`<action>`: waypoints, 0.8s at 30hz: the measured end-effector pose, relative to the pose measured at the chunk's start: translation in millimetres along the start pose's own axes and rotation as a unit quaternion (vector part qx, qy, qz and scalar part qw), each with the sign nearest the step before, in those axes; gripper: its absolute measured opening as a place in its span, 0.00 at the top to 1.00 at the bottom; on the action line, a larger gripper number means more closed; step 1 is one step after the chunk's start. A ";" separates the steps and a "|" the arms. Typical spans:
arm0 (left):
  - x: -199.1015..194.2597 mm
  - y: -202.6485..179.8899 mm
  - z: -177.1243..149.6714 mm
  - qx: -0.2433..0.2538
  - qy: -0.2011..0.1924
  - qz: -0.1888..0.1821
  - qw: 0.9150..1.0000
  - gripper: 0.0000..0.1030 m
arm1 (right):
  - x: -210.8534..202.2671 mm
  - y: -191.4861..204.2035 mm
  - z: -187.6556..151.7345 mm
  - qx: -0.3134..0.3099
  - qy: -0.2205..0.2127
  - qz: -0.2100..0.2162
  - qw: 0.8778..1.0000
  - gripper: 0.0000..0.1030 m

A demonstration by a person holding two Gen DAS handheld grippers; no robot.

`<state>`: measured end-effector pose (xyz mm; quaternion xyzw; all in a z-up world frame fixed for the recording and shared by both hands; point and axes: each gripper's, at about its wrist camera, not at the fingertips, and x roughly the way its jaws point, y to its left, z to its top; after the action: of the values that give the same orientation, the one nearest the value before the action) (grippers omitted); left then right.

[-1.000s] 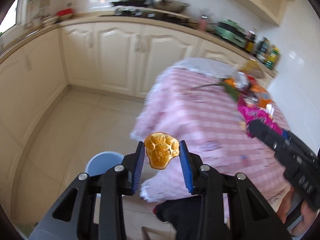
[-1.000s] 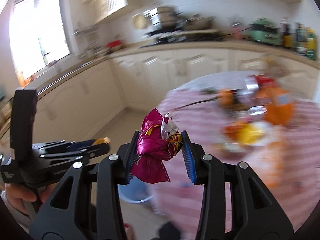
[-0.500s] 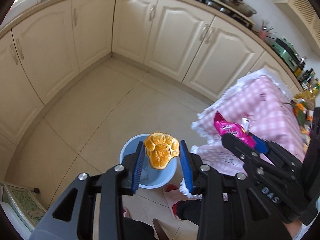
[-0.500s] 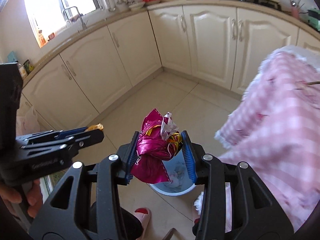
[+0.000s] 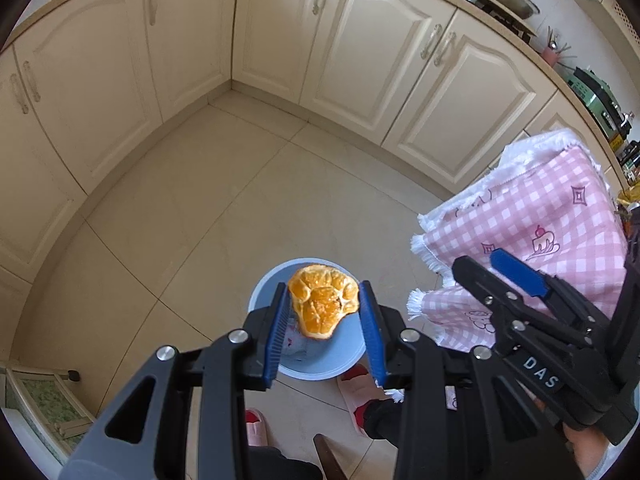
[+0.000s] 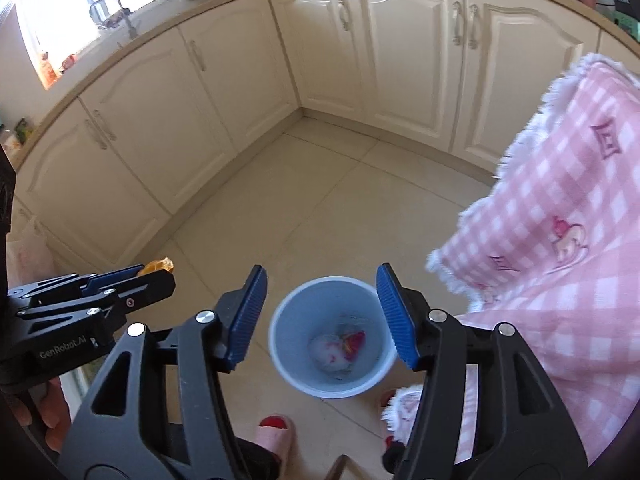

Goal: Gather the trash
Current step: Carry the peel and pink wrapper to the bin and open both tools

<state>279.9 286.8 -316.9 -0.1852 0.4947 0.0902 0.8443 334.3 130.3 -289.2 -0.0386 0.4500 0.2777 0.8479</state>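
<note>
My left gripper (image 5: 325, 320) is shut on an orange peel (image 5: 323, 303) and holds it above a light blue bin (image 5: 340, 360) on the floor. My right gripper (image 6: 320, 316) is open and empty, straight above the same bin (image 6: 288, 368). A pink wrapper (image 6: 352, 342) lies at the bin's bottom with other pale trash. The left gripper with the peel (image 6: 158, 267) shows at the left of the right wrist view. The right gripper (image 5: 500, 276) shows at the right of the left wrist view.
A table with a pink checked cloth (image 6: 560, 240) (image 5: 540, 240) hangs close to the right of the bin. Cream cabinets (image 5: 280, 40) line the far walls. The person's slippered feet (image 6: 276, 436) stand just below the bin. Beige tiled floor (image 5: 200, 220) lies beyond.
Both grippers moved over the bin. My right gripper opened and the pink wrapper fell into the bin. My left gripper still holds the orange peel.
</note>
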 end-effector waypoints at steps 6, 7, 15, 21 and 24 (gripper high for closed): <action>25.2 -17.6 3.4 0.013 0.026 -0.011 1.000 0.67 | -9.7 -10.1 -2.2 0.006 -0.014 -0.018 1.000 0.40; 27.3 -19.4 4.2 0.015 0.028 -0.011 0.999 0.67 | -11.5 -12.0 -2.5 0.008 -0.016 -0.018 1.000 0.40; 25.5 -40.9 15.3 0.030 0.018 -0.020 0.999 0.65 | -33.8 -22.6 -2.0 0.021 -0.056 -0.019 0.998 0.37; 13.0 -48.1 18.1 0.022 -0.008 -0.015 1.000 0.42 | -52.1 -26.3 -1.4 0.027 -0.080 -0.021 0.996 0.35; 5.4 -49.6 17.3 0.025 -0.011 -0.014 1.000 0.42 | -58.1 -26.6 -1.3 0.027 -0.084 -0.023 0.996 0.35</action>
<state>313.1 248.2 -302.9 -0.1700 0.4850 0.0679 0.8551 321.2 82.1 -249.3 -0.0025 0.3833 0.2483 0.8896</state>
